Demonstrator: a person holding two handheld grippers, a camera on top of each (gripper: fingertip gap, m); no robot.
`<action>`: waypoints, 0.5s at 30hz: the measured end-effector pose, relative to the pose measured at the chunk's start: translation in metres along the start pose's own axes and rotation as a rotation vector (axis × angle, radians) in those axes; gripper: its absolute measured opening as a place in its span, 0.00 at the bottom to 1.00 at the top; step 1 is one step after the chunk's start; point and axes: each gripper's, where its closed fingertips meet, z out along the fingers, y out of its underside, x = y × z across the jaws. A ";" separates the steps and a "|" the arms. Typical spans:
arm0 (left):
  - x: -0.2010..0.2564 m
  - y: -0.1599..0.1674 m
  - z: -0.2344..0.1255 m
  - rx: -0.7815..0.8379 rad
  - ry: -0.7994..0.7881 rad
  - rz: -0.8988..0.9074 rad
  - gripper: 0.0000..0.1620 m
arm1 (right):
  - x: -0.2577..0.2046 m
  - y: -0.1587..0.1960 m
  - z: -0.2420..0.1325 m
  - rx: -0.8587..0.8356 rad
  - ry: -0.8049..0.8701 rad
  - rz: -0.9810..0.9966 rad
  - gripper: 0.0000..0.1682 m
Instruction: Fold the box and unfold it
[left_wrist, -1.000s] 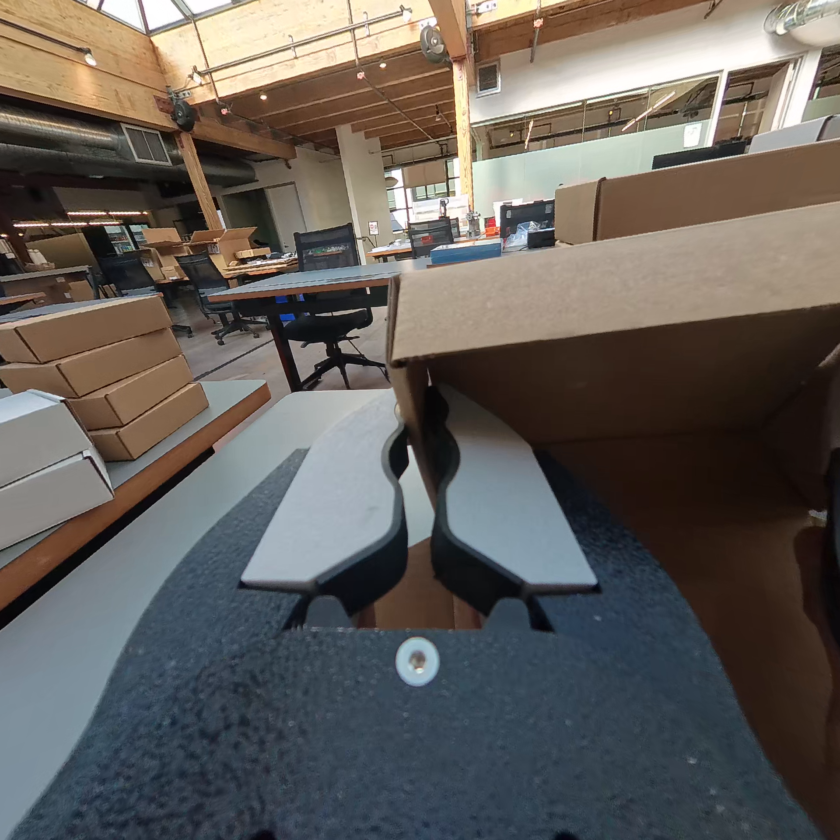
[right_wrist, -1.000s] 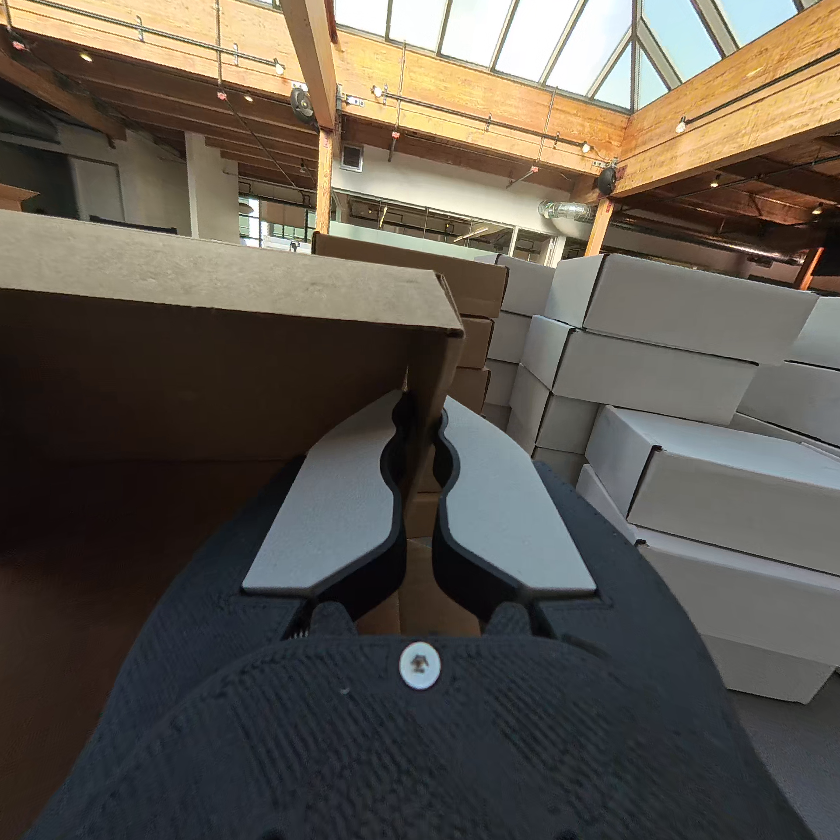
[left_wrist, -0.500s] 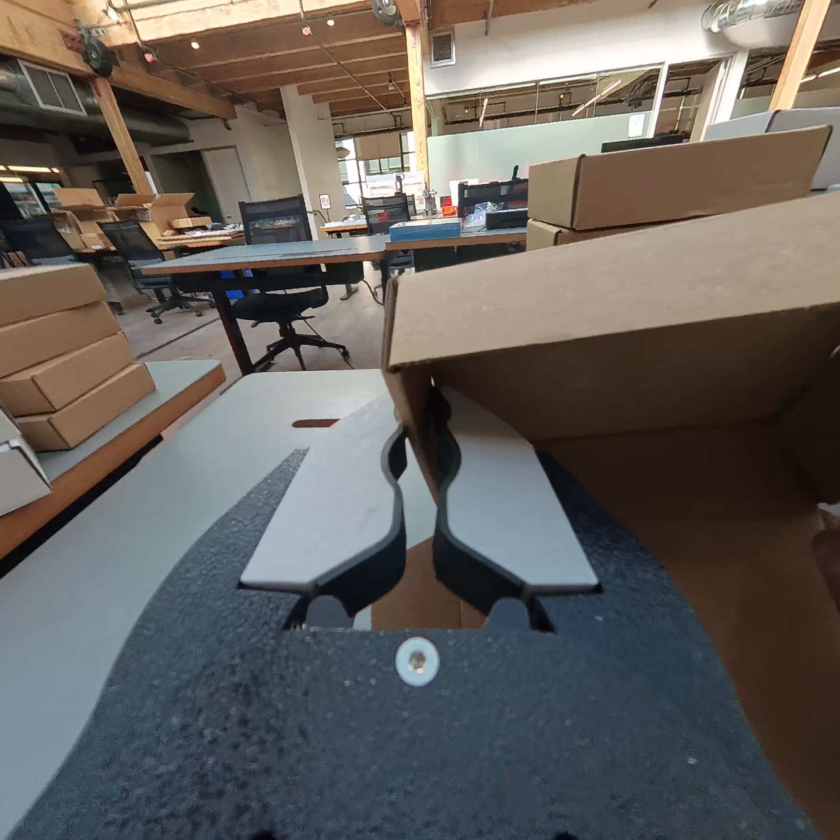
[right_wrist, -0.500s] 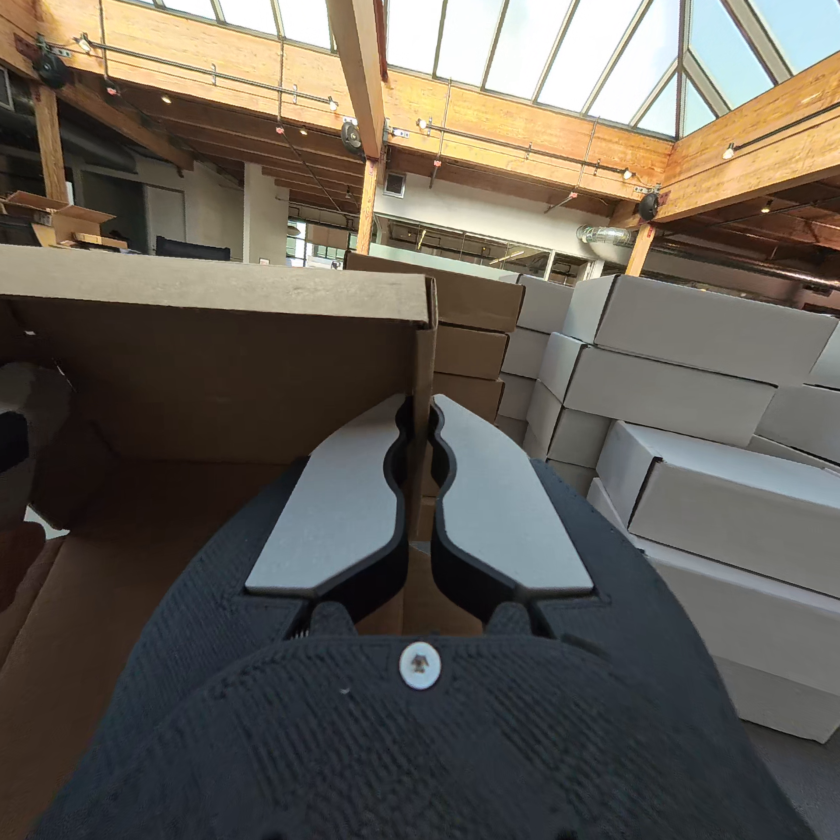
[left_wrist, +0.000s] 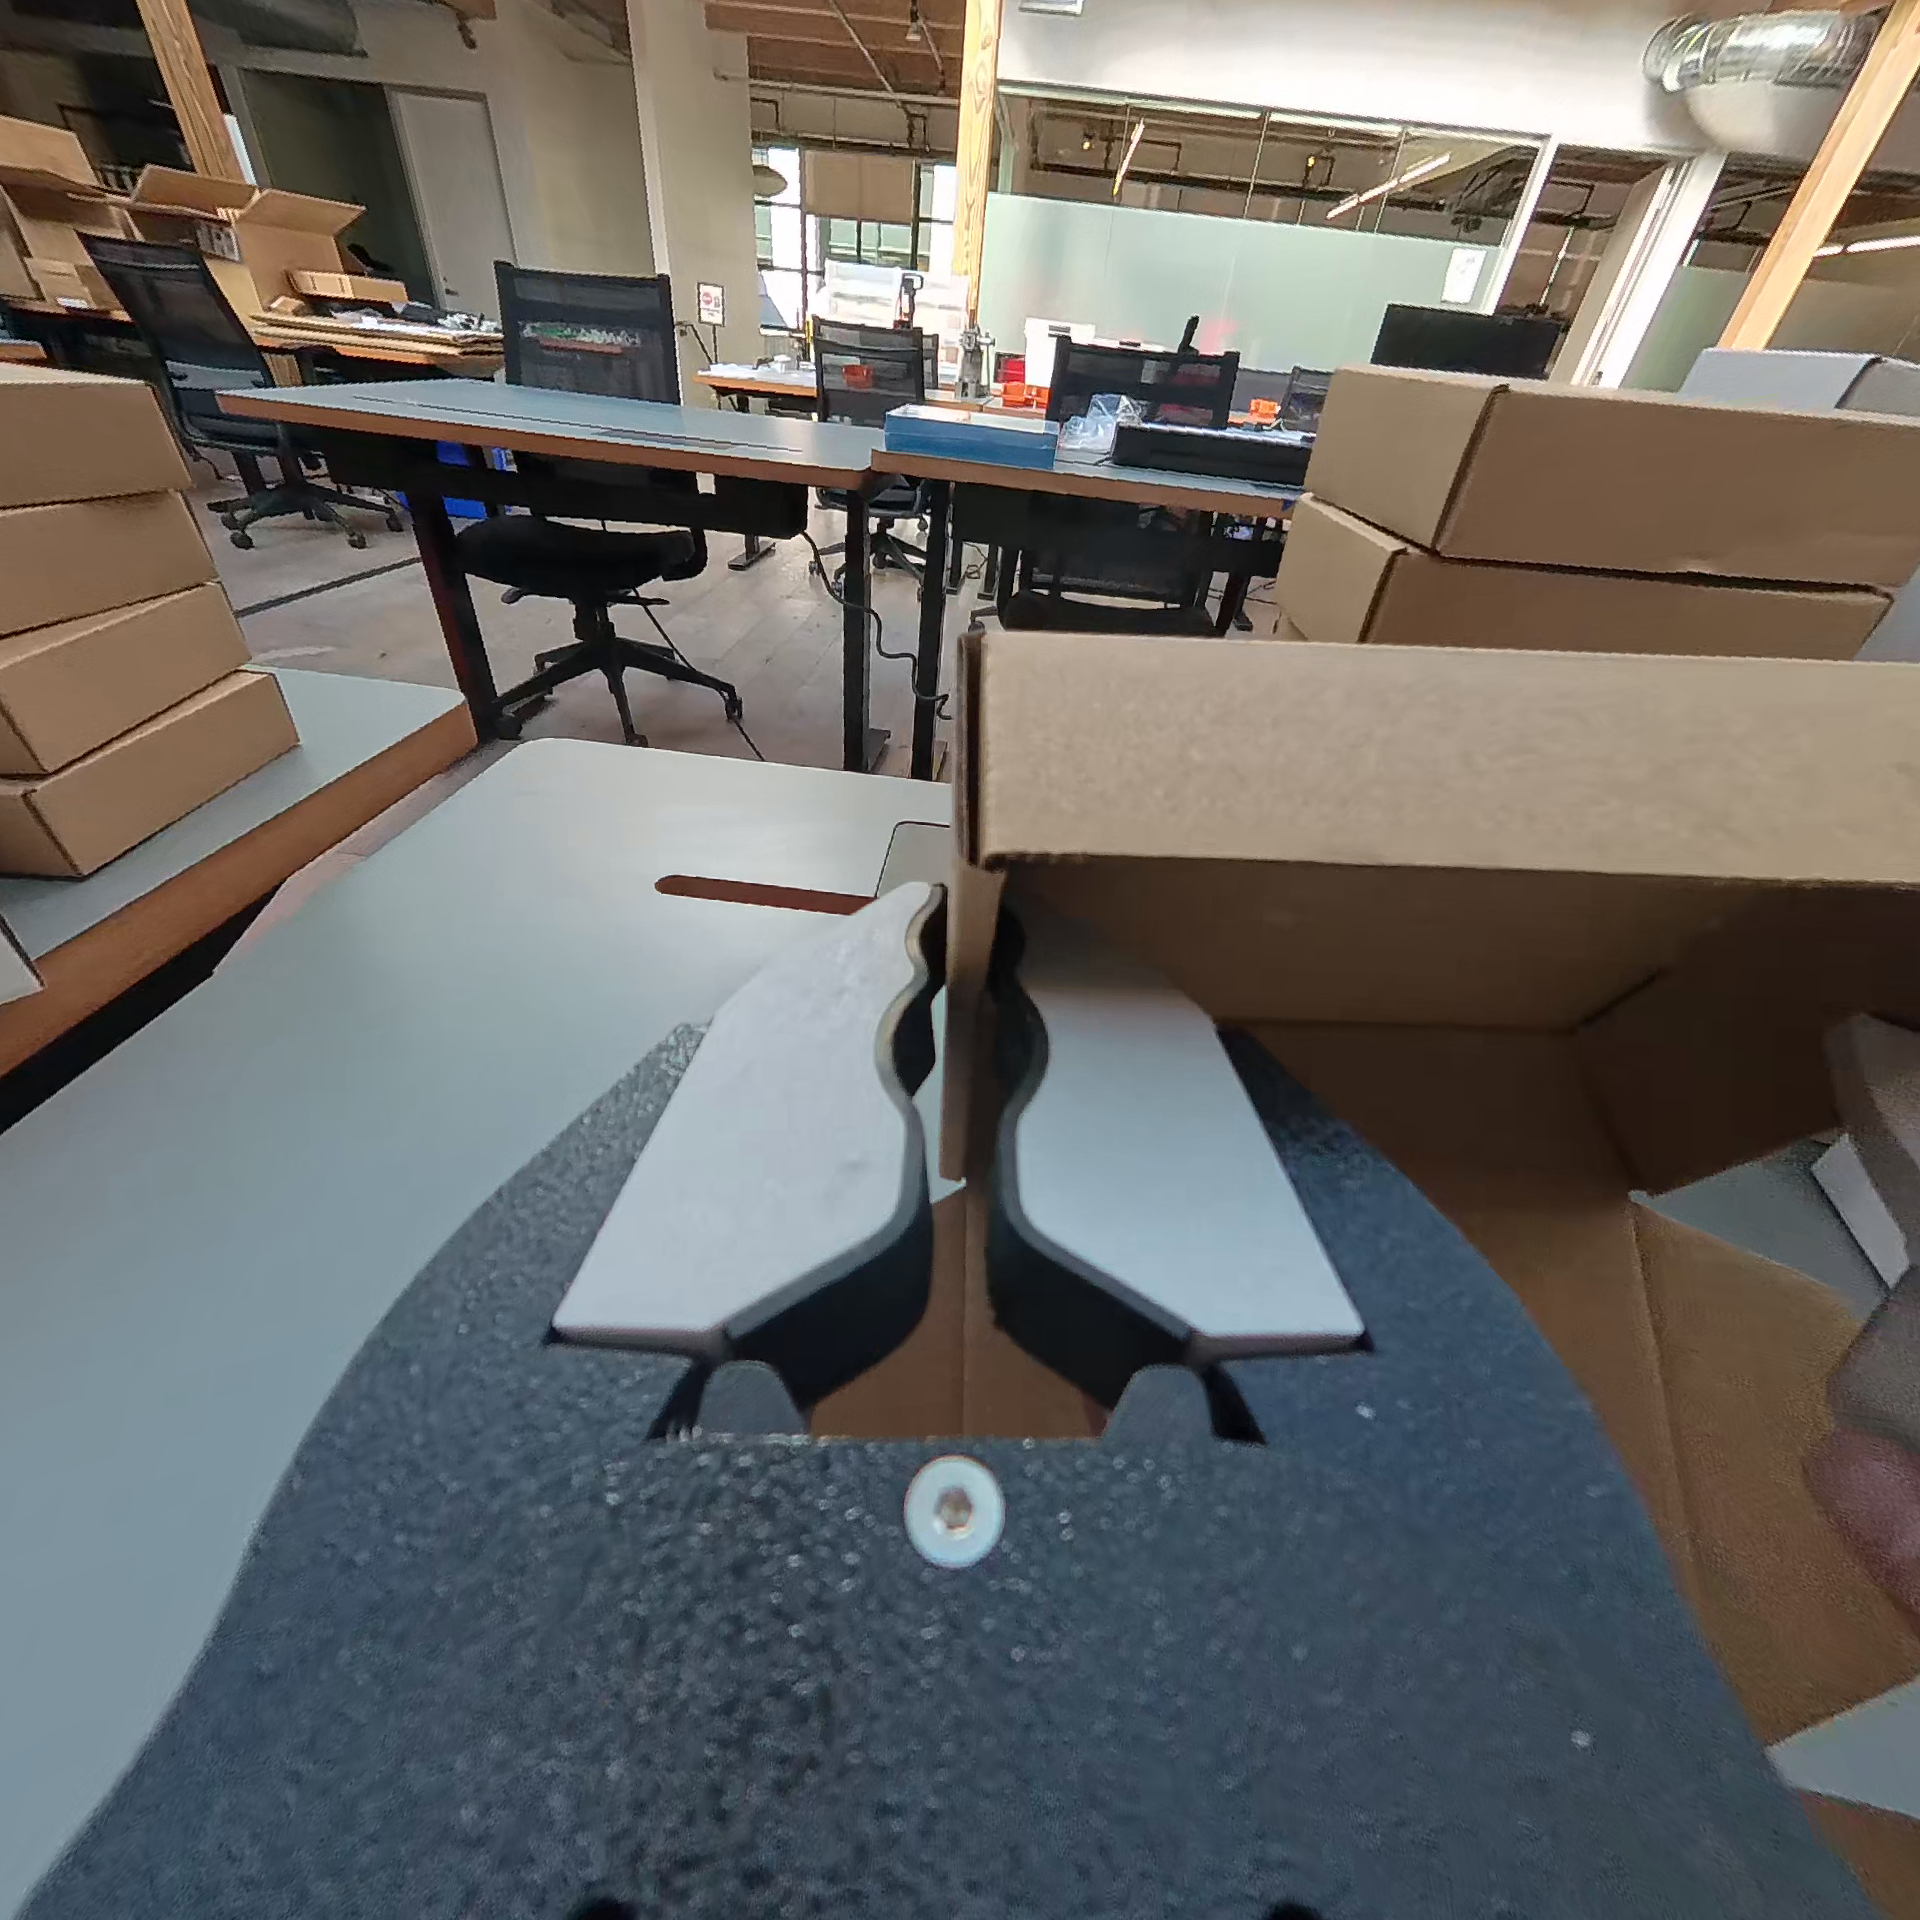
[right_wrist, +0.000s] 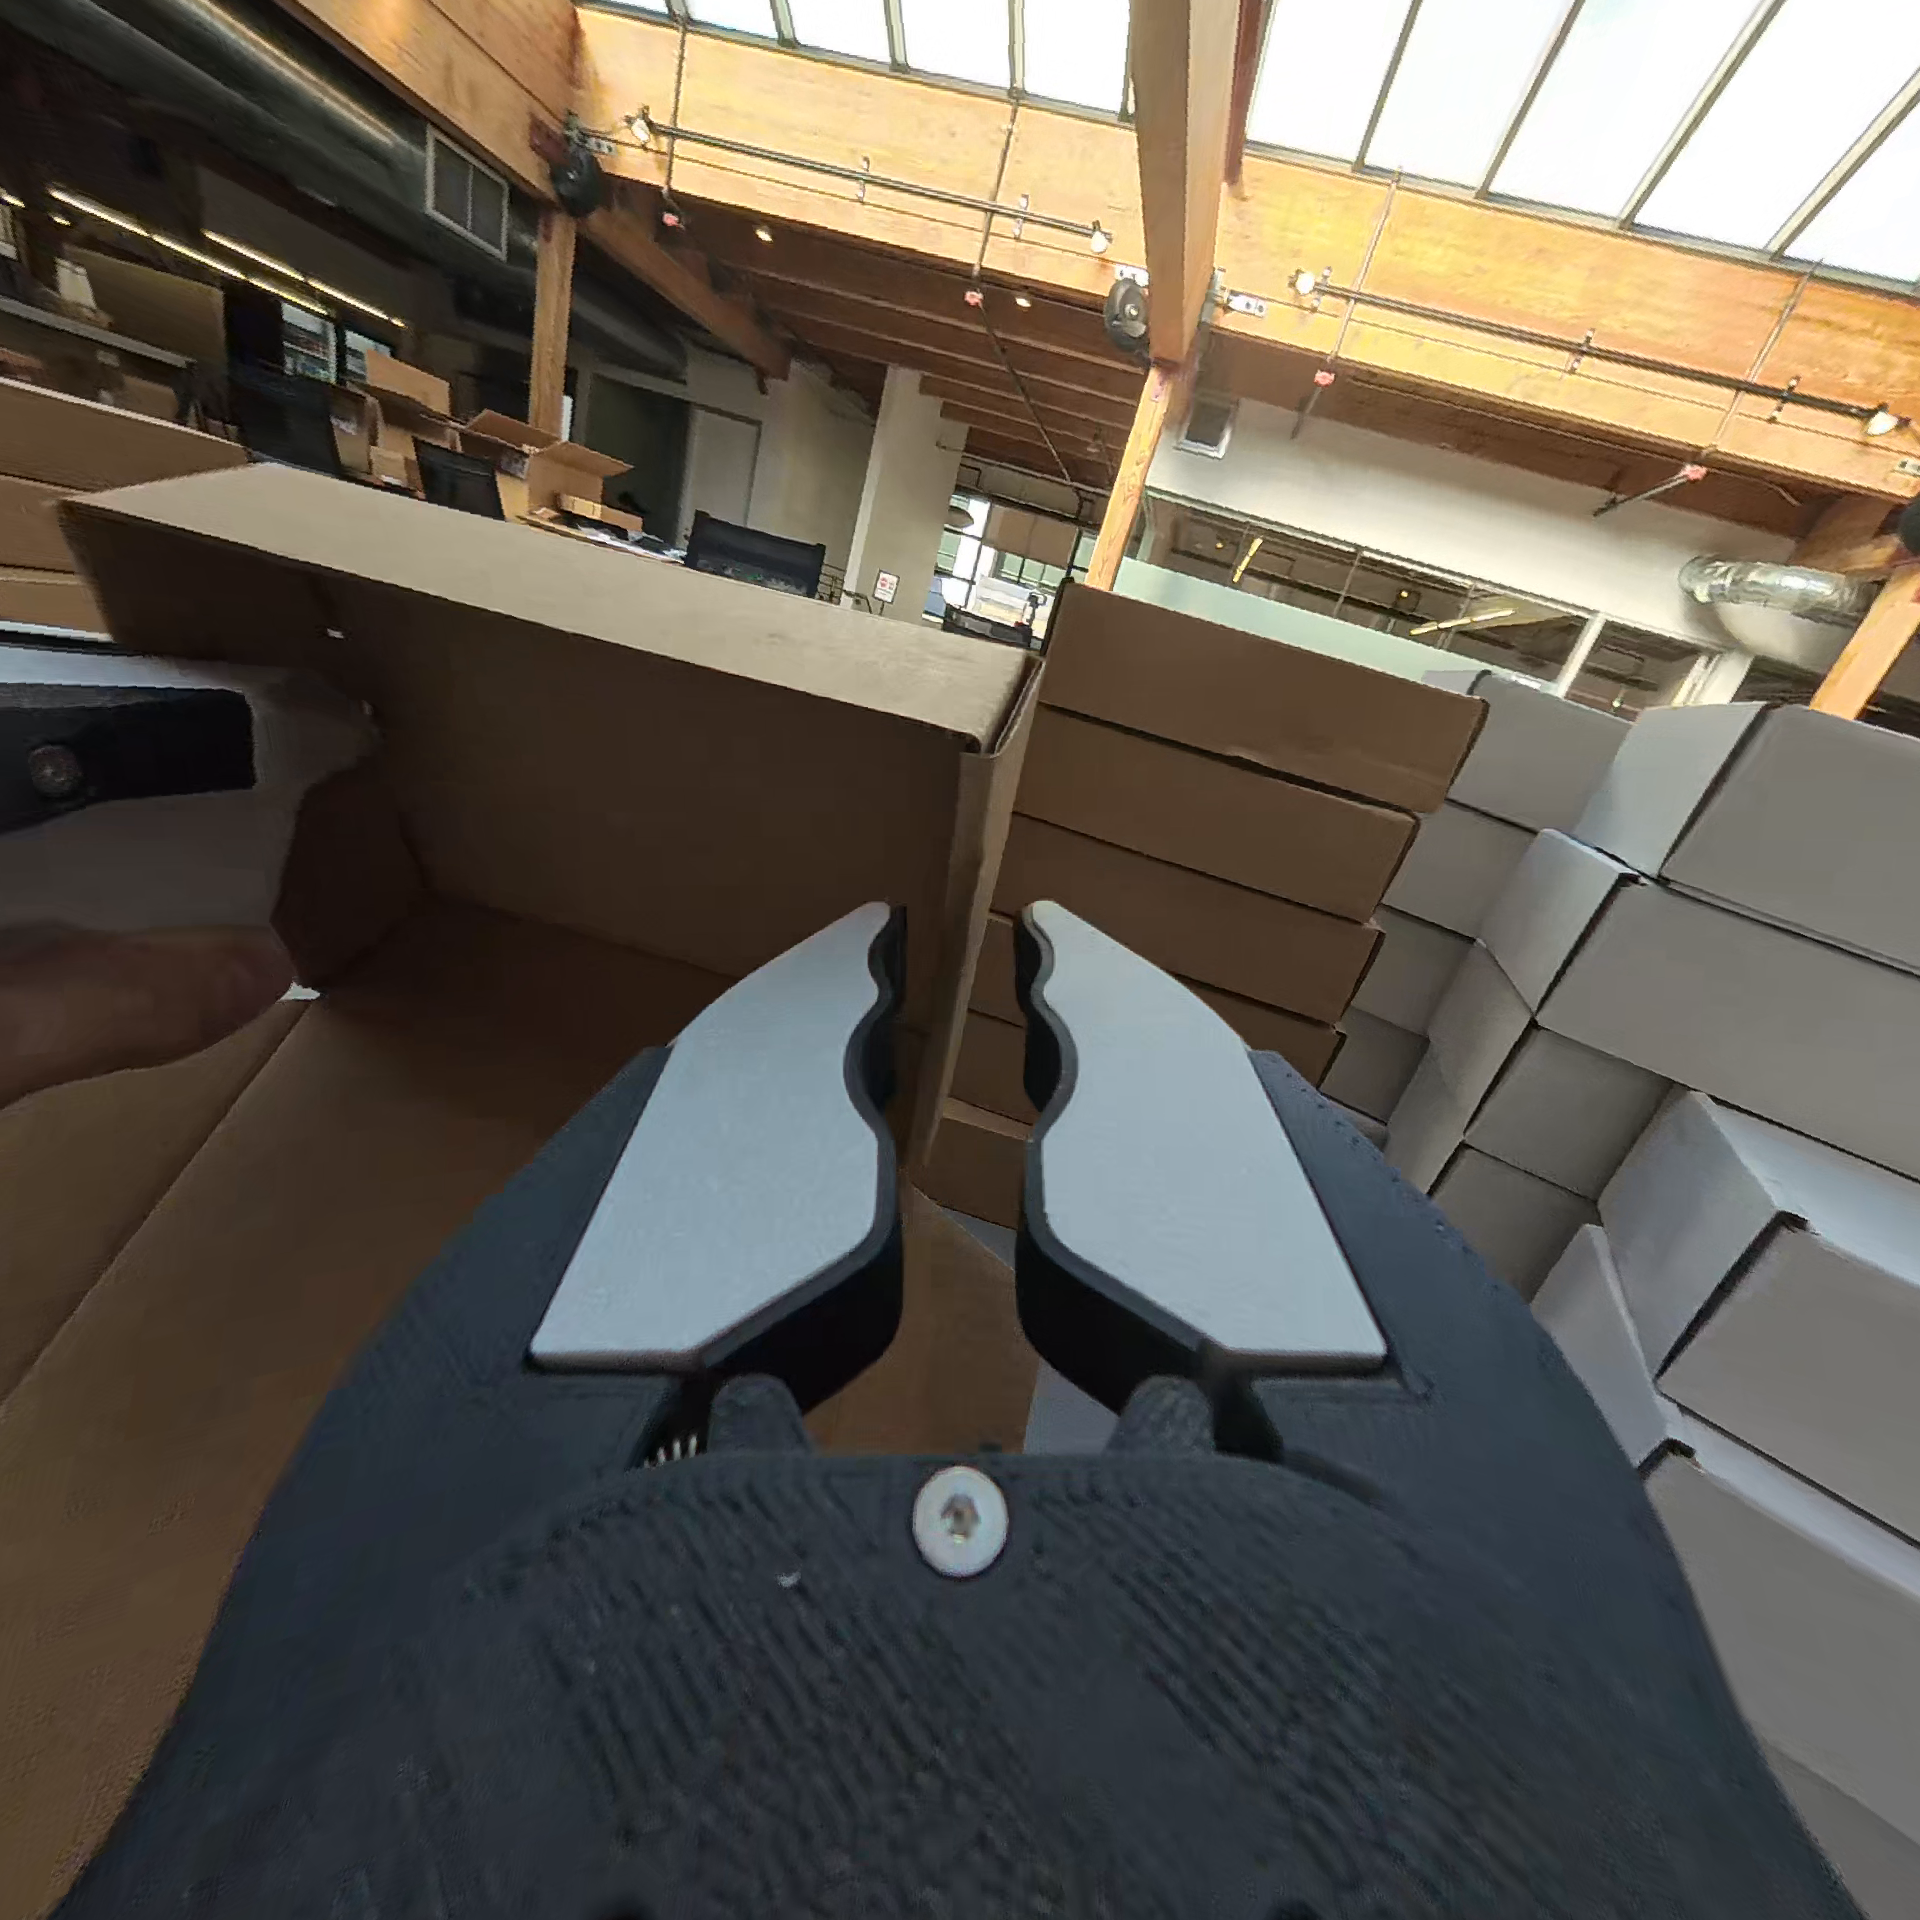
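Note:
A brown cardboard box stands open on the grey table, its far wall upright with a folded top strip. My left gripper is shut on the box's left side wall. In the right wrist view the same box fills the left half. My right gripper is open, its fingers on either side of the box's right side wall without pinching it. The left gripper and a hand show blurred at the left edge of that view.
Stacks of flat brown boxes stand on a side table at the left and more behind the box. White boxes are stacked at the right beside brown ones. Desks and office chairs stand beyond.
My right gripper has opened and let go of the box's right side wall. Both views have tilted down and the box sits lower. My left gripper stays shut on the left wall.

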 end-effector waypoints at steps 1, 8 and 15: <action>-0.001 -0.001 0.001 -0.009 0.003 0.015 0.04 | -0.004 -0.002 -0.002 0.008 -0.043 0.000 0.16; -0.001 -0.029 0.005 -0.065 0.118 0.178 0.03 | 0.021 -0.029 -0.037 -0.002 -0.246 0.135 0.43; 0.059 -0.041 -0.005 -0.313 0.573 0.536 0.04 | 0.081 -0.041 -0.081 0.011 -0.365 0.347 0.62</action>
